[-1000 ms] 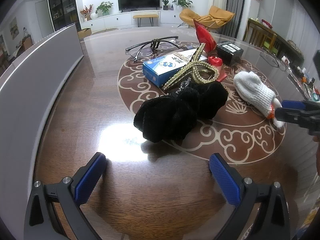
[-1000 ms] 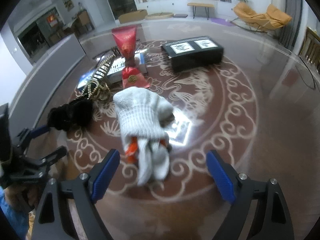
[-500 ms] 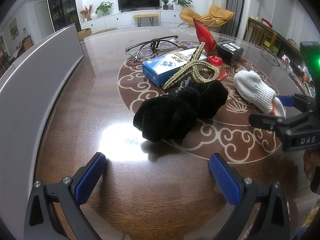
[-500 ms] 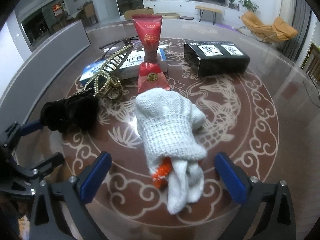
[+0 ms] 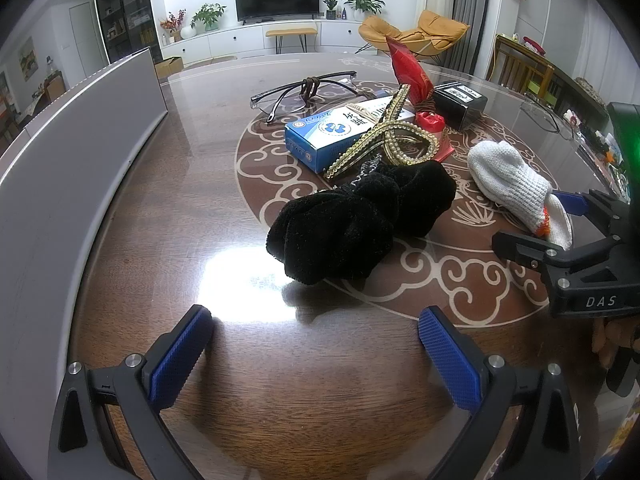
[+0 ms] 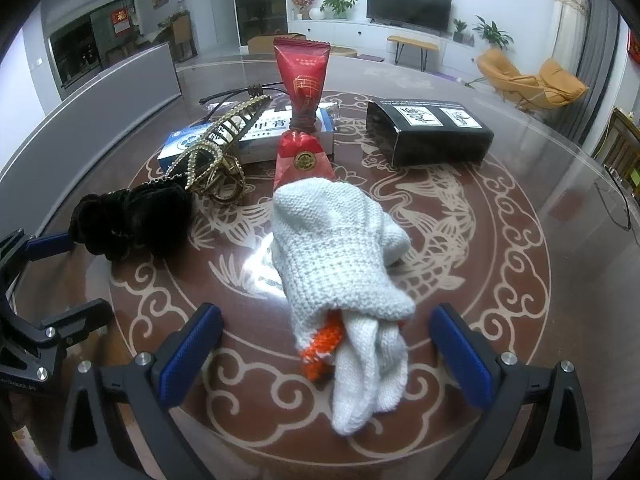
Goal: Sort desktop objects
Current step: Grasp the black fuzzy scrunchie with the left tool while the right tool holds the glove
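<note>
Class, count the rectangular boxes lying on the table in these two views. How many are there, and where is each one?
2. The blue-and-white box lies under the gold hair clip, left of the red pouch; the black box lies to its right. Others may be hidden.

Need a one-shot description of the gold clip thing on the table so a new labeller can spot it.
Start at the round scrollwork medallion inlaid in the dark wooden table. Inside it, the hair claw clip leans on the blue-and-white box, just behind the black velvet scrunchie. It is the only gold, pearl-studded item, with crossed looping arms.
</note>
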Tool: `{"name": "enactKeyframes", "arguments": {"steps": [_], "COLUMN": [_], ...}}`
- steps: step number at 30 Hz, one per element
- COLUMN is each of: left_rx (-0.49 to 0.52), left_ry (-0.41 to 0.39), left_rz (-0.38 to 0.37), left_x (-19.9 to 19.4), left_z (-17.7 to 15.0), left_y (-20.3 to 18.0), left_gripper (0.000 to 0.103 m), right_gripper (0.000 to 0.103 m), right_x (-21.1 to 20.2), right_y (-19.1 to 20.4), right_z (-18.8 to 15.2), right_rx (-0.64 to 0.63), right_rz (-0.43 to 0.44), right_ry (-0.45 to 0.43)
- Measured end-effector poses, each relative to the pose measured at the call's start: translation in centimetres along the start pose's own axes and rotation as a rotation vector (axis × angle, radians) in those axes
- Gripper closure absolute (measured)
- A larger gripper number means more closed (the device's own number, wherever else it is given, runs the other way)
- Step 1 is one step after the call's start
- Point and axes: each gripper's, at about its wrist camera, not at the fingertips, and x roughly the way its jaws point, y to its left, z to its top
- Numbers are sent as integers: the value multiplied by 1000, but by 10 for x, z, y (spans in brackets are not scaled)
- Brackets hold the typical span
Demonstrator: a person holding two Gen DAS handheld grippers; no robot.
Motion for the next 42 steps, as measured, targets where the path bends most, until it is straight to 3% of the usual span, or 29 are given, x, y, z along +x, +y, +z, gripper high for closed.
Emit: {"name": "enactKeyframes", "arguments": {"steps": [34,42], "left_rx": [-1,31], "left_ry": [-1,-55], "left_rz": [-4,-106], "left_x": [0,-25], "left_z": [0,15], "left_y": [0,11], "left_gripper": [0,0], "right_gripper": [0,0], "right_x": [1,1], "right_y": [1,0], "right_z": [-1,-1], "right_rx": [1,1], "right_rz": [-4,-6], "right_ry": [-3,-4]}}
